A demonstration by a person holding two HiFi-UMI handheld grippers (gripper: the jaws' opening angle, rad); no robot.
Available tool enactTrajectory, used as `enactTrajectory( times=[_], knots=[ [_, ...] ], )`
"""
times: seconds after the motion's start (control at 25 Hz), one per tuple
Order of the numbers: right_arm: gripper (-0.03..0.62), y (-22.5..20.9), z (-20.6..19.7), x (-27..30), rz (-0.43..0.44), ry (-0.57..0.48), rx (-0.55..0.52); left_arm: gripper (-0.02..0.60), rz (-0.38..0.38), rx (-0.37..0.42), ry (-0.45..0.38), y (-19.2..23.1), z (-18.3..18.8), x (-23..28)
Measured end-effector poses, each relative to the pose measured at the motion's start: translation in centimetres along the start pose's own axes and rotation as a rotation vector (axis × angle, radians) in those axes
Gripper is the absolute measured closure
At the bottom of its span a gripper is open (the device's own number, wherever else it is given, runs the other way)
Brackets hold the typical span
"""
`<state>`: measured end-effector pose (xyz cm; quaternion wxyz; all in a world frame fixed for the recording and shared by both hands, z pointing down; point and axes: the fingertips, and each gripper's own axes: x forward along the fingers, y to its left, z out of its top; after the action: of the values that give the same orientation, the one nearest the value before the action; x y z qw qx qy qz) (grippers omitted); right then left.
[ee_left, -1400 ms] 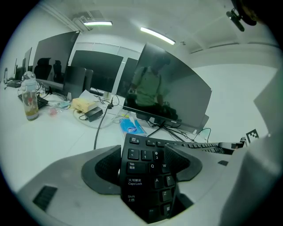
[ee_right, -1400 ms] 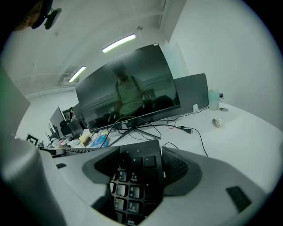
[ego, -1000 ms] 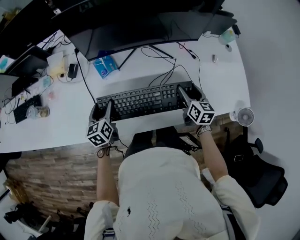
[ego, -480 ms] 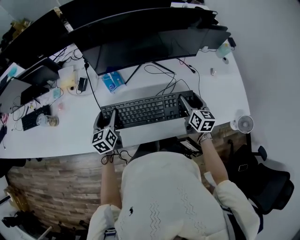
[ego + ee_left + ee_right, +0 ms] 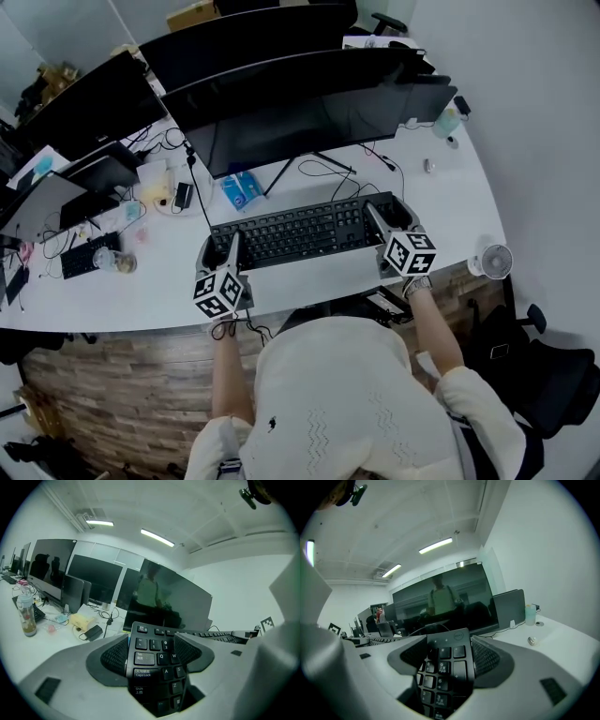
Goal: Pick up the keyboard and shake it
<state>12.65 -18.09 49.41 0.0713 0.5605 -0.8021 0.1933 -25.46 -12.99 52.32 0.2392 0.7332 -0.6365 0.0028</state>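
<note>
A black keyboard (image 5: 300, 232) stretches crosswise over the white desk (image 5: 441, 187) in front of the monitors, its cable running back toward the monitor stand. My left gripper (image 5: 221, 247) is shut on its left end; in the left gripper view the pads clamp the keyboard (image 5: 157, 663) at the Tab and Caps Lock keys, held by the left gripper (image 5: 153, 656). My right gripper (image 5: 389, 217) is shut on the right end. In the right gripper view the number-pad end of the keyboard (image 5: 445, 667) sits between the jaws of the right gripper (image 5: 449, 660).
Wide dark monitors (image 5: 309, 103) stand right behind the keyboard. A blue packet (image 5: 239, 190), a charger and cables lie at the left, with a jar (image 5: 117, 262) and a second keyboard (image 5: 80, 255). A small fan (image 5: 494, 261) is at the desk's right end, an office chair (image 5: 553, 375) beside it.
Both grippers stay shut on the keyboard's ends. The keyboard and grippers have shifted lower and slightly right in the head view, which now takes in more of the monitors.
</note>
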Motion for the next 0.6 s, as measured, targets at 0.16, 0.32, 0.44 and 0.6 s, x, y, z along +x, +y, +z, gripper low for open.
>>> enactTrajectory(
  times=[0.16,0.32,0.44,0.6],
  knots=[
    [0.298,0.2,1.4,-0.5,0.004,-0.034,-0.002,0.293,-0.013,0.013,-0.032,-0.6,1.6,-0.2],
    [0.299,0.5,3.4,-0.4,0.012,-0.073,-0.013,0.293,-0.021,0.026,-0.069,-1.1,3.5,0.0],
    [0.299,0.6,4.7,-0.6,0.017,-0.098,-0.024,0.293,-0.030,0.031,-0.093,-1.6,4.6,0.0],
    [0.299,0.9,6.6,-0.5,0.029,-0.136,-0.031,0.293,-0.035,0.048,-0.137,-2.1,6.6,-0.1]
  ],
)
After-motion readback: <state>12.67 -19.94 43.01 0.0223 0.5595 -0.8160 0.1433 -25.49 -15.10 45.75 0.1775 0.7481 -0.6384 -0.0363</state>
